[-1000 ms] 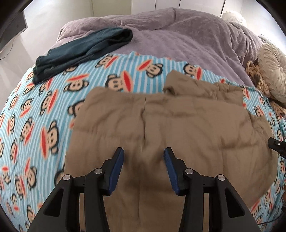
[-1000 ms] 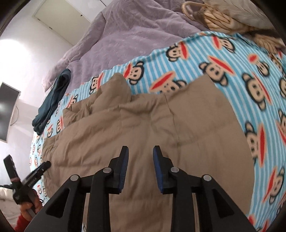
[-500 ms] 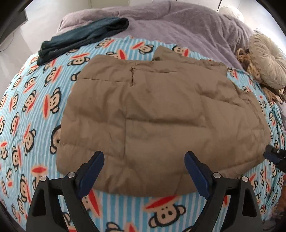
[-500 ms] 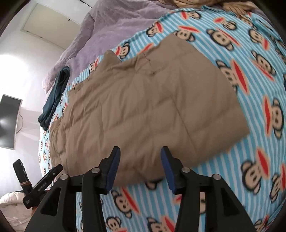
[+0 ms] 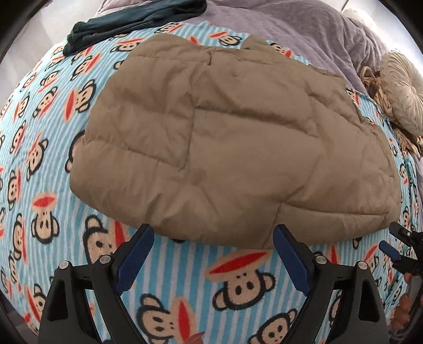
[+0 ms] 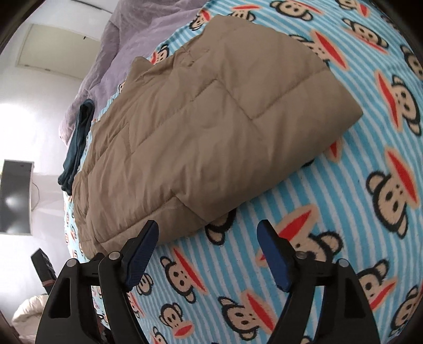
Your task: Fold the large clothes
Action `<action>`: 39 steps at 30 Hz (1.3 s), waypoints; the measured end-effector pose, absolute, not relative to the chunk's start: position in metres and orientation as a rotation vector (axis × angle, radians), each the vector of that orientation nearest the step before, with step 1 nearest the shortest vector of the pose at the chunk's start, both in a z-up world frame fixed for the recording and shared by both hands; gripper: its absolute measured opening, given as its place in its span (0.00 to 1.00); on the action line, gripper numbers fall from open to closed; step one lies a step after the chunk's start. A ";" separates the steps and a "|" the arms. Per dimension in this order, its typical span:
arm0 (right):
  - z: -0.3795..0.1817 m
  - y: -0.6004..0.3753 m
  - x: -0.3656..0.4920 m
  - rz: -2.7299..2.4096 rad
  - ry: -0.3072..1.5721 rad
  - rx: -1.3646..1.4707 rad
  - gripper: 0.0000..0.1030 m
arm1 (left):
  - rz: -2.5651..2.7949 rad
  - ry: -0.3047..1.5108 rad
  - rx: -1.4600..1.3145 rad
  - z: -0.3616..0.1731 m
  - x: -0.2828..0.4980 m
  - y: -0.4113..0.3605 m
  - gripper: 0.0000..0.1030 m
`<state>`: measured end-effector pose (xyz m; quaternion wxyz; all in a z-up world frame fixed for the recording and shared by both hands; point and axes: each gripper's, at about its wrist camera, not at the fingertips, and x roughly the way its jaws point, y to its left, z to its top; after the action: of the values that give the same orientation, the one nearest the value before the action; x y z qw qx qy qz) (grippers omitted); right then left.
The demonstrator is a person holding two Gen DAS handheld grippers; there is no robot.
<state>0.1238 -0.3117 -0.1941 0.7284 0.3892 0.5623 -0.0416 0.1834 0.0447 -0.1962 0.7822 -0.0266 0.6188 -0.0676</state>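
A tan quilted puffer jacket point(image 5: 232, 137) lies folded flat on a blue striped monkey-print blanket point(image 5: 238, 285). It also shows in the right wrist view point(image 6: 211, 127). My left gripper point(image 5: 212, 254) is wide open and empty, hovering just short of the jacket's near edge. My right gripper point(image 6: 207, 248) is wide open and empty, near the jacket's near edge, its left pad over the hem. The right gripper's tip point(image 5: 396, 246) shows at the right edge of the left wrist view.
A dark teal folded garment point(image 5: 137, 21) lies at the far left of the bed, also in the right wrist view point(image 6: 76, 148). A purple duvet point(image 5: 304, 29) covers the far side. A round cream cushion point(image 5: 404, 90) sits at far right. A wall TV point(image 6: 15, 195) hangs at left.
Both grippers have pulled back from over the jacket to its near edge and opened wider. The jacket lies where it was, flat on the blanket.
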 end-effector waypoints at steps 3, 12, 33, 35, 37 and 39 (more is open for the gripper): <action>-0.202 -0.315 0.122 -0.089 1.226 0.927 0.86 | -0.138 1.342 -0.067 -0.199 0.183 0.046 0.91; -0.220 -0.323 0.129 -0.077 1.207 1.040 1.00 | -0.121 1.345 -0.060 -0.205 0.184 0.048 1.00; -0.259 -0.335 0.141 0.018 1.150 1.274 1.00 | -0.220 1.279 -0.729 -0.257 0.207 0.134 1.00; -0.261 -0.332 0.147 0.031 1.148 1.280 1.00 | -0.237 1.255 -0.752 -0.258 0.211 0.131 1.00; -0.265 -0.330 0.153 0.046 1.144 1.289 1.00 | -0.248 1.230 -0.773 -0.257 0.216 0.127 1.00; -0.268 -0.330 0.160 0.060 1.136 1.301 1.00 | -0.245 1.216 -0.787 -0.258 0.223 0.123 1.00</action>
<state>0.1605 -0.3297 -0.2679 0.6493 0.5724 0.5001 0.0263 0.2227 0.1228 -0.2584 0.7422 -0.3590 0.5547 -0.1119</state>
